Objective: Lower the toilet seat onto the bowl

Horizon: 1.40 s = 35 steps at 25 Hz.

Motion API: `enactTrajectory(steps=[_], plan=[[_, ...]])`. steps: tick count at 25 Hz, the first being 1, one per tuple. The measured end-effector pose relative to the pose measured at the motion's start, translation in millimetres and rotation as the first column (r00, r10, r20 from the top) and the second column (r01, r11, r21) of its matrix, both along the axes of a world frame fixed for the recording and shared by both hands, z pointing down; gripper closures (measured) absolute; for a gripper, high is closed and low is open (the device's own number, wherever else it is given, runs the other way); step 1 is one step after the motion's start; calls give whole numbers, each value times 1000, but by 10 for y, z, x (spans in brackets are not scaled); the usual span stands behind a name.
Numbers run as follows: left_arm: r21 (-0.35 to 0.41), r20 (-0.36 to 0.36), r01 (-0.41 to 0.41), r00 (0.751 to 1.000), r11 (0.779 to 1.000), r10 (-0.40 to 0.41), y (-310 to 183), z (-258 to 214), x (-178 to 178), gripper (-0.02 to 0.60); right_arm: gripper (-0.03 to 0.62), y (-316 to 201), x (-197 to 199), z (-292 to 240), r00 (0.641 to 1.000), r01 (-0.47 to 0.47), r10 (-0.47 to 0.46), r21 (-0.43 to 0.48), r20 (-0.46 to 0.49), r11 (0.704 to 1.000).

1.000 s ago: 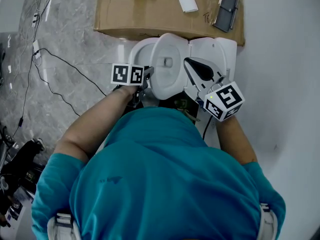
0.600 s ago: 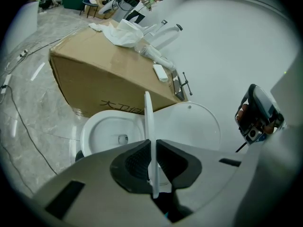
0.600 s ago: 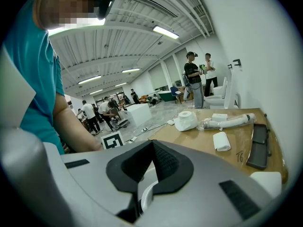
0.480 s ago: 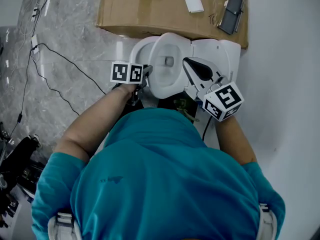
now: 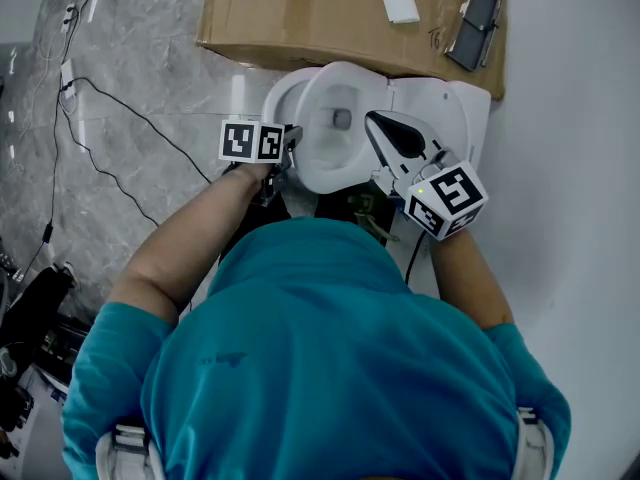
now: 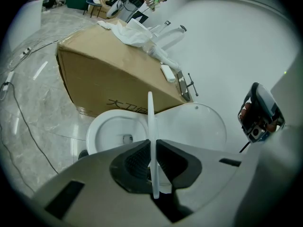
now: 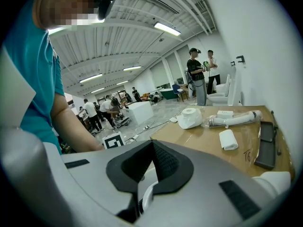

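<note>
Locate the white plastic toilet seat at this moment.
Left gripper view: the white plastic toilet seat stands on edge, clamped in the left gripper, white bowl at its left, round white lid at its right.

Industrial hall: ceiling strip lights (image 7: 166, 29)

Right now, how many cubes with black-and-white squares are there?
2. One black-and-white marker cube sits on the left claw, at the white toilet bowl's left rim; the other sits on the right claw, at the bowl's right. None seems hidden.
</note>
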<state>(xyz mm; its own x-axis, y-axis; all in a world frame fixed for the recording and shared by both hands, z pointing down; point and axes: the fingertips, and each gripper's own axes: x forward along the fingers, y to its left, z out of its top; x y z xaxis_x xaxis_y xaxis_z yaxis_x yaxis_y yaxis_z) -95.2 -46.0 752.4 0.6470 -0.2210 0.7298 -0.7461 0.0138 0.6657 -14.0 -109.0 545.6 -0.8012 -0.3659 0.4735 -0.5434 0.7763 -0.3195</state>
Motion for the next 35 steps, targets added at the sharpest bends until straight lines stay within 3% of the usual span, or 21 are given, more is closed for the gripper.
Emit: enactTrajectory(steps=[35], plan=[[-18, 48, 39, 998, 999, -38, 40, 760, -584, 532, 597, -22, -493, 500, 998, 52, -52, -26, -24, 998]])
